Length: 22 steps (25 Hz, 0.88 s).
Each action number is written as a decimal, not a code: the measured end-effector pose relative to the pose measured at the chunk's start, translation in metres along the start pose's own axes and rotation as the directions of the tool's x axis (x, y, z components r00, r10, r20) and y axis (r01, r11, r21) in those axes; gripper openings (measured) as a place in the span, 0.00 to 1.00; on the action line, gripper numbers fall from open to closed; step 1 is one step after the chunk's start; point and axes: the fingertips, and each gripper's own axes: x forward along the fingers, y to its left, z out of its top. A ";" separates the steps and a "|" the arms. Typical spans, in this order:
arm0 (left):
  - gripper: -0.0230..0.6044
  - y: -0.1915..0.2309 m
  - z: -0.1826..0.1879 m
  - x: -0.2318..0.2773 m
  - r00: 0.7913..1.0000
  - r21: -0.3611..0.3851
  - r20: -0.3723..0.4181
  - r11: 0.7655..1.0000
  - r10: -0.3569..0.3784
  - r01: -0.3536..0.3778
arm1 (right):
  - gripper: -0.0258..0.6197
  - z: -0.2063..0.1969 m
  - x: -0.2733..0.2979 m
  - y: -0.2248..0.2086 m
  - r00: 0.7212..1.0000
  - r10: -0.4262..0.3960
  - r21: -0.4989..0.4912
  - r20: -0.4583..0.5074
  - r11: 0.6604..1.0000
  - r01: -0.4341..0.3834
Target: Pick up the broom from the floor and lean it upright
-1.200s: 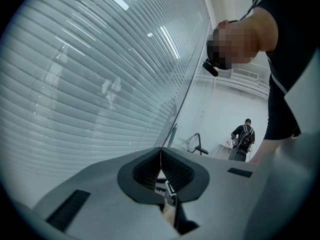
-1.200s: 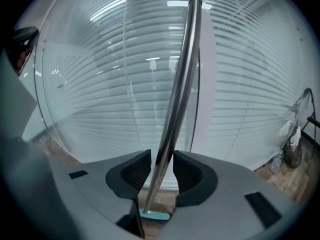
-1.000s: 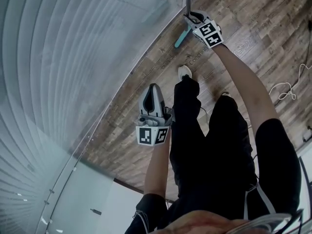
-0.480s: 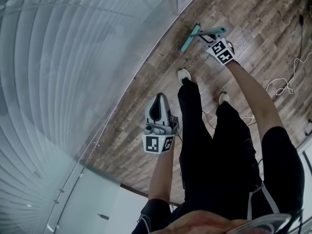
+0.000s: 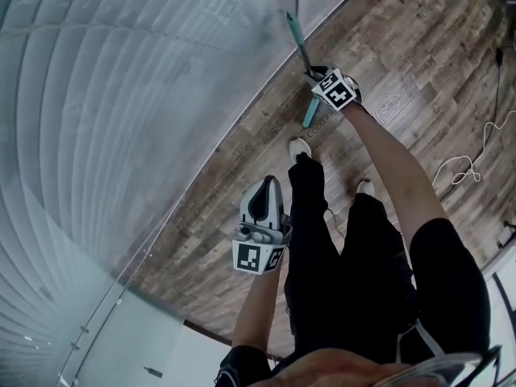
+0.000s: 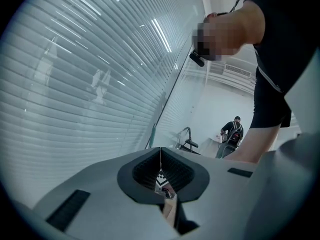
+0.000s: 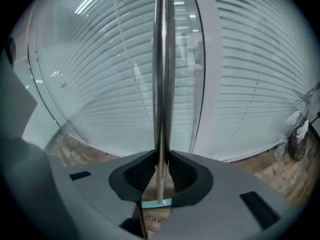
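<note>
My right gripper is shut on the broom's metal pole, low down near its head. The teal head rests on the wood floor below the gripper. From there the pole rises to its teal grip against the glass wall. In the right gripper view the pole runs straight up between the jaws of my right gripper, with the teal head just beneath. My left gripper hangs shut and empty beside the person's left leg; in its own view the left gripper holds nothing.
A glass wall with white blinds fills the left side. The person's feet stand just behind the broom head. A white cable lies on the floor to the right. Another person stands far off.
The broom pole has tipped up and over toward the glass wall, its grip now against the blinds, with the right gripper still on it. The left gripper has risen a little.
</note>
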 end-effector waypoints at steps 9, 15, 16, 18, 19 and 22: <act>0.07 0.005 -0.006 -0.007 1.000 -0.005 -0.004 1.000 0.017 -0.017 | 0.19 0.007 0.007 -0.008 0.998 -0.031 0.027 0.055 0.999 0.030; 0.07 -0.009 -0.005 -0.011 1.000 0.040 -0.012 0.999 -0.003 0.003 | 0.21 0.018 -0.006 -0.008 0.989 -0.009 0.019 0.150 1.000 0.007; 0.07 -0.010 -0.003 -0.010 1.000 0.020 -0.004 1.000 -0.001 0.001 | 0.22 0.020 -0.009 -0.009 0.987 -0.012 0.022 0.162 1.000 0.008; 0.07 -0.010 0.006 -0.005 1.000 -0.028 0.022 0.999 0.017 -0.016 | 0.24 0.022 -0.017 -0.012 0.982 -0.030 0.040 0.184 0.999 0.023; 0.07 -0.010 0.011 -0.003 0.999 -0.045 0.036 0.999 0.024 -0.023 | 0.25 0.024 -0.023 -0.013 0.980 -0.043 0.050 0.196 0.998 0.033; 0.07 -0.014 0.024 0.001 0.998 -0.052 0.058 0.998 0.027 -0.024 | 0.26 0.030 -0.053 -0.002 0.971 -0.060 0.067 0.233 0.997 0.046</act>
